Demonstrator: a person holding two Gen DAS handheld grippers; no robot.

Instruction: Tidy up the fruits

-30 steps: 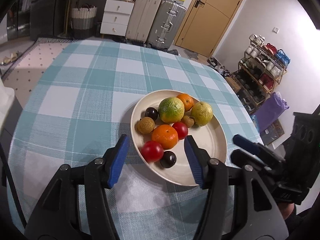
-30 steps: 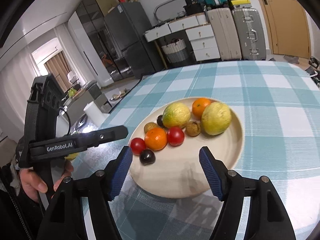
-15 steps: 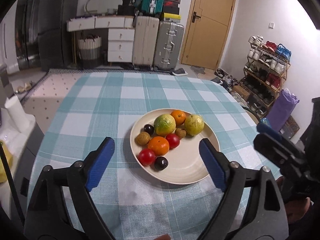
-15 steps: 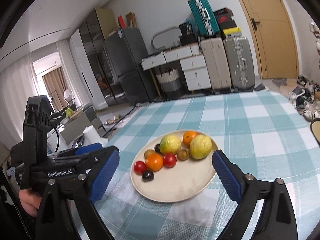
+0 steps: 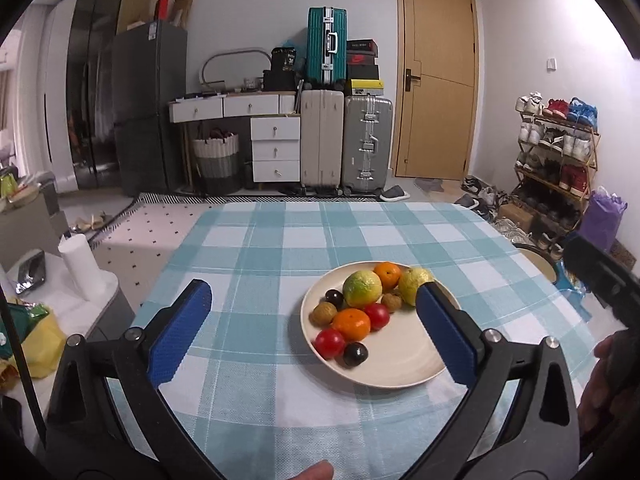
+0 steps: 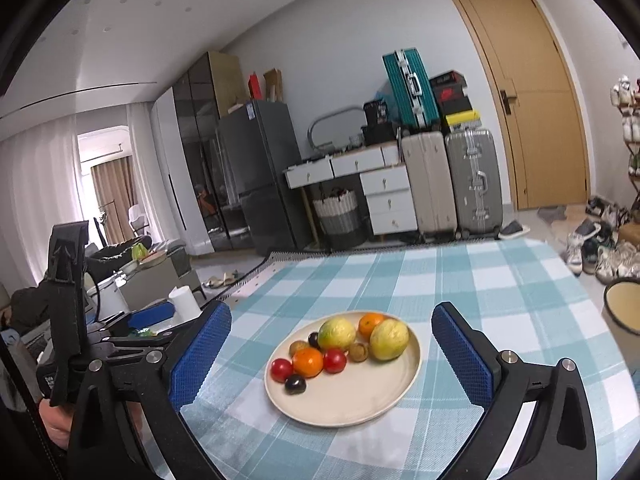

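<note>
A cream plate [image 5: 400, 364] sits on the checked tablecloth [image 5: 260, 264]. It holds a green-yellow citrus [image 5: 362, 289], an orange [image 5: 387, 275], a yellow fruit [image 5: 410, 284], a mandarin [image 5: 351, 324], two red tomatoes [image 5: 329, 343], dark plums [image 5: 355, 354] and brown longans [image 5: 323, 313]. My left gripper [image 5: 312, 292] hangs in front of the plate, its jaws opening wide with nothing held. My right gripper [image 6: 331, 310] also faces the plate [image 6: 360, 396], its jaws opening around empty air. The fruits [image 6: 337, 333] lie apart from both grippers.
A cream basin [image 6: 624, 308] stands beyond the table's right edge. A paper roll [image 5: 80, 264] sits on a low cabinet left of the table. Suitcases [image 5: 344, 140], a door and a shoe rack [image 5: 556, 160] line the far wall. A hand [image 6: 56, 428] grips the left tool.
Both grippers have drawn back from the plate and risen, tilting up toward the room. Their jaws have spread from half open to wide. The fruits stay on the plate.
</note>
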